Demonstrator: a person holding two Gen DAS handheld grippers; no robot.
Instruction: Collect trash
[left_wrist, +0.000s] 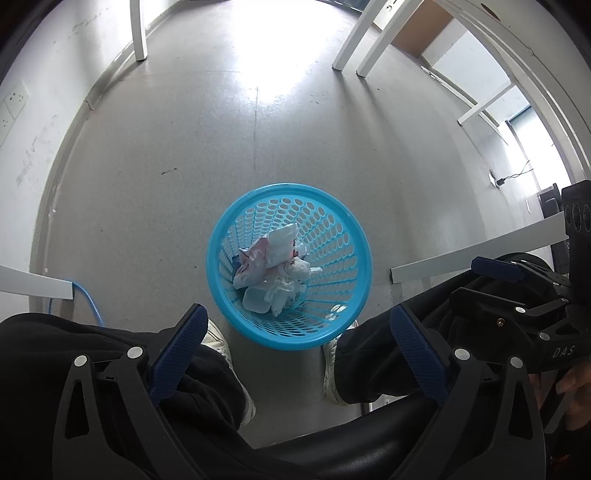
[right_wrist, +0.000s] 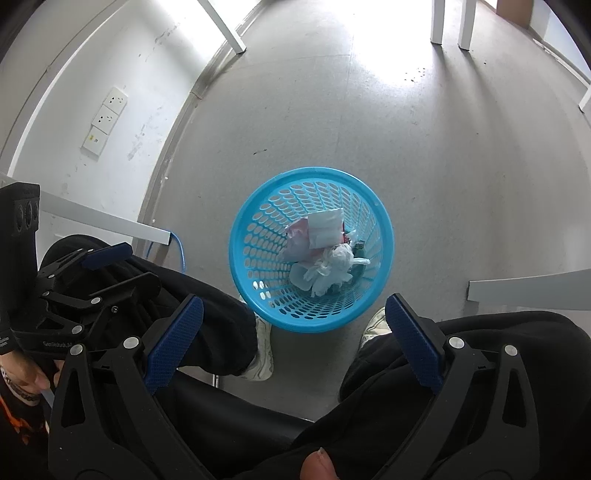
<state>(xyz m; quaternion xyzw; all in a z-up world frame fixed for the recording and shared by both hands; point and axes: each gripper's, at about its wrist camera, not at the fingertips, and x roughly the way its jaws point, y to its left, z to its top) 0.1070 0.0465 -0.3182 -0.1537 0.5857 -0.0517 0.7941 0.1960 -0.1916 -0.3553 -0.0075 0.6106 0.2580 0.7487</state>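
So, pretty far along by the look of it. Blue basket (left_wrist: 289, 266) sitting on the grey floor (left_wrist: 221, 155) between two white sneakers (left_wrist: 334, 363), already holding the trash (left_wrist: 275, 271): crumpled white paper, a pinkish wrapper, a small white tub. No loose scraps visible anywhere on the floor, so maybe nothing left, though plenty hidden behind black trouser legs (right_wrist: 207, 306). Left gripper (left_wrist: 299, 347) spread wide and holding nothing, parked above the knees. Right gripper (right_wrist: 293, 339) same deal, wide open and empty. Lots of open floor beyond the basket. Tighter at the sides: white table legs (right_wrist: 528, 290) near the basket, a blue cable (right_wrist: 181, 249) by the wall, and knees crowding both grippers.
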